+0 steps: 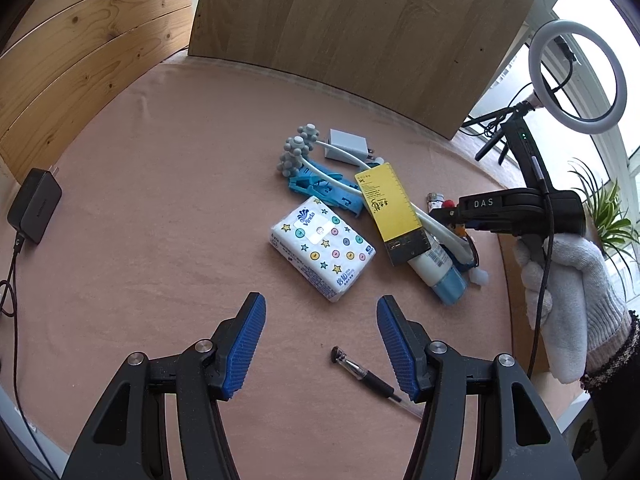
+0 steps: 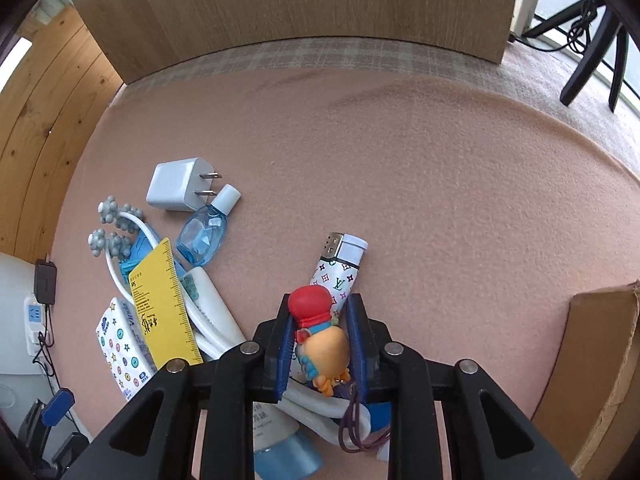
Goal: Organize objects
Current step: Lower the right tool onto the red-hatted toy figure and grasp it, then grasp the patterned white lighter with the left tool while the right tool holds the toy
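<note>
— Why is the right gripper (image 2: 320, 340) pointing almost straight down into the pile?

— It's after the little figurine (image 2: 320, 336), the one with the red cap and orange body. The blue pads sit close on either side of it, narrowed right down, and seem to press its sides. I'd call that a grip, taken from above so the neighbours stay put. A dark cord trails from the figurine's lower end.

— And the left gripper (image 1: 320, 320)?

— About half open, nothing between its pads, hanging over the pink cloth (image 1: 160, 200) just short of the tissue pack (image 1: 322, 248). Waiting its turn, I'd guess.

— What's lying by the figurine?

— A patterned lighter (image 2: 340, 268) just beyond it, partly underneath. The rest is heaped left of that, overlapping, plainly not sorted yet.

— Count it for me.

— One tissue pack, one yellow ruler card (image 2: 164, 300), one white plug (image 2: 176, 186), one small blue bottle (image 2: 206, 232), one white tube with a blue cap (image 1: 436, 268), one knobbly grey massager (image 1: 300, 150), one black pen (image 1: 366, 376) off alone by the left gripper. Blue clips (image 1: 324, 192) under the massager; how many, I can't tell. A cardboard box (image 2: 600, 360) stands at the right edge, likely where things go.
</note>
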Action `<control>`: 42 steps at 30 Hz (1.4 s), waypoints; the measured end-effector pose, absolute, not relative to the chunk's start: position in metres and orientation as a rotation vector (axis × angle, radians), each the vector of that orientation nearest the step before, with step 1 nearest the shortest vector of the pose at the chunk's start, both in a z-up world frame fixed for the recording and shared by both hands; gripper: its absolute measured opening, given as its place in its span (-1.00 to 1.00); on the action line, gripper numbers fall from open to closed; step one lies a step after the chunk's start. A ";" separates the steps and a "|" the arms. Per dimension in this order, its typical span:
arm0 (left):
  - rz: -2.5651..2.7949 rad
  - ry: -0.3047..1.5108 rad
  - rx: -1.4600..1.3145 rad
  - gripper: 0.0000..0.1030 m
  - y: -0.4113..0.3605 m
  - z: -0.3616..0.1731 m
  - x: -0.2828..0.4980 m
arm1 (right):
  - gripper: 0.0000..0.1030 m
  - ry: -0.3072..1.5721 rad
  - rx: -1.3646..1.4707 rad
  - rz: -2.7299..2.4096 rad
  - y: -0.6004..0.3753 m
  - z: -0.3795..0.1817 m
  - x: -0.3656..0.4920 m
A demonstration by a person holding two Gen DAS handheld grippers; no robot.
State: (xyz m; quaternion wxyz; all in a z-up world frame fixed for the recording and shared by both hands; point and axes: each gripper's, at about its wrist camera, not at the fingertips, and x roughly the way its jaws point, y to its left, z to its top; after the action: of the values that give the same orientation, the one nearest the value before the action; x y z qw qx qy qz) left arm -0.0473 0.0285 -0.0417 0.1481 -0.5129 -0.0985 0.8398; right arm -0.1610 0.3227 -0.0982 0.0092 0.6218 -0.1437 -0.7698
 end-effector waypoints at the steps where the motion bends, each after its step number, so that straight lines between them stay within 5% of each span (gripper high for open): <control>1: 2.408 -0.280 -1.473 0.20 0.032 -0.042 -0.048 | -0.59 -0.474 1.942 -2.403 0.326 -0.098 -0.152; 23: 2.292 -0.137 -1.483 0.20 0.084 -0.053 -0.044 | -0.59 -0.517 1.790 -2.305 0.254 -0.104 0.001; 35: 2.196 -0.046 -1.491 0.20 0.118 -0.062 -0.035 | -0.56 -0.785 1.772 -2.340 0.308 -0.106 0.034; 42: 2.125 0.015 -1.506 0.20 0.153 -0.073 -0.023 | -0.55 -0.590 1.812 -2.493 0.305 -0.093 0.044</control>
State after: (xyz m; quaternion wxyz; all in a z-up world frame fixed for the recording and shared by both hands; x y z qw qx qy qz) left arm -0.0233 0.1534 -0.0728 0.2650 -0.5576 0.0054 0.7867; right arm 0.0441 0.3046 -0.0931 0.0021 0.5774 -0.1881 -0.7945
